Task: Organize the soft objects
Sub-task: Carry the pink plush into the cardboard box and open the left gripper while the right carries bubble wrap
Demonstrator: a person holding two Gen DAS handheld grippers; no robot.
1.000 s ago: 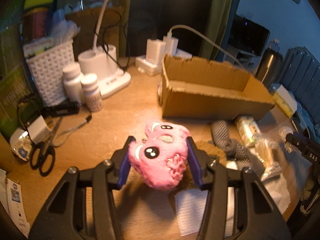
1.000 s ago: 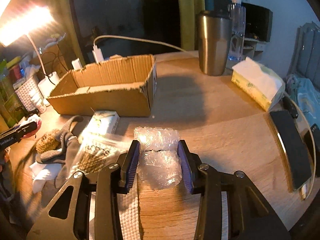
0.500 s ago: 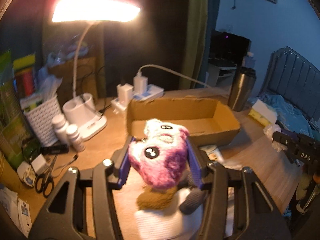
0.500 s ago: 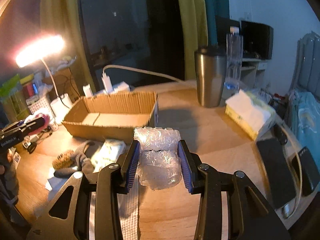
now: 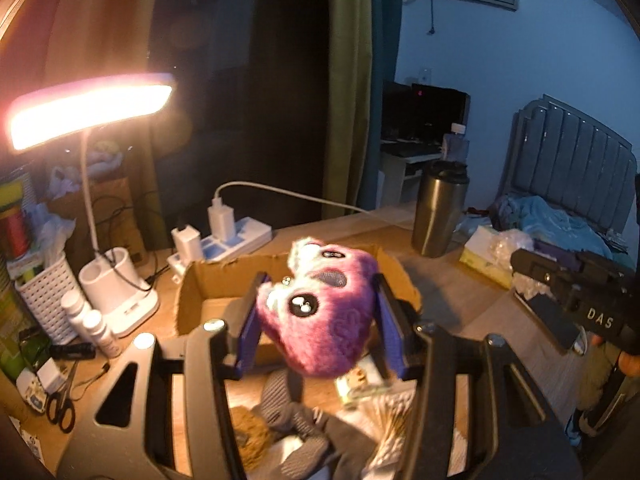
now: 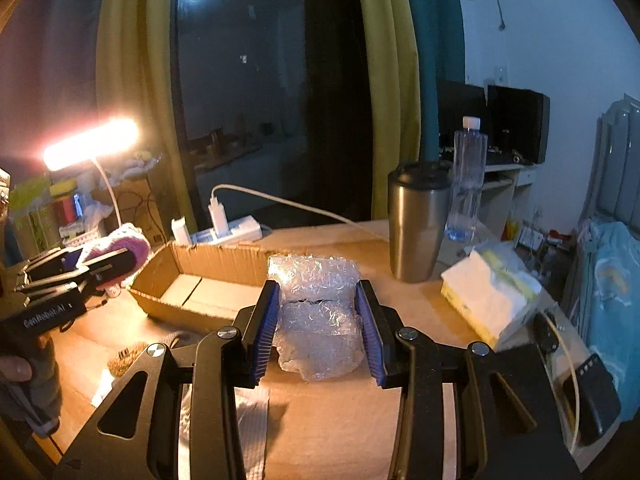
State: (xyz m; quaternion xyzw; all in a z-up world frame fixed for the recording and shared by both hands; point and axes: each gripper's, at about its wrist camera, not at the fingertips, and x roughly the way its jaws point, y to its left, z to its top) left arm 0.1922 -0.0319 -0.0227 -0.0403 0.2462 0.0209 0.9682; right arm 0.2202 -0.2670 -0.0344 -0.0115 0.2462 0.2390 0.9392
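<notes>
Nearest the left wrist camera, the left gripper [image 5: 318, 314] is clamped on a pink plush toy [image 5: 320, 312], blue pads pressed into its sides, toy held clear of the desk. Below it lie a grey sock [image 5: 304, 428] and a brown scrubby lump [image 5: 250, 436] on the wooden desk [image 5: 452, 292]. Right gripper [image 6: 318, 322] is closed around a wad of bubble wrap [image 6: 316, 308], also lifted. Just beyond both sits an open cardboard box [image 6: 208, 276], plush roughly over its near edge. Further back: steel tumbler [image 6: 418, 222], tissue pack [image 6: 492, 294], power strip [image 5: 228, 240], lit desk lamp [image 5: 88, 108].
</notes>
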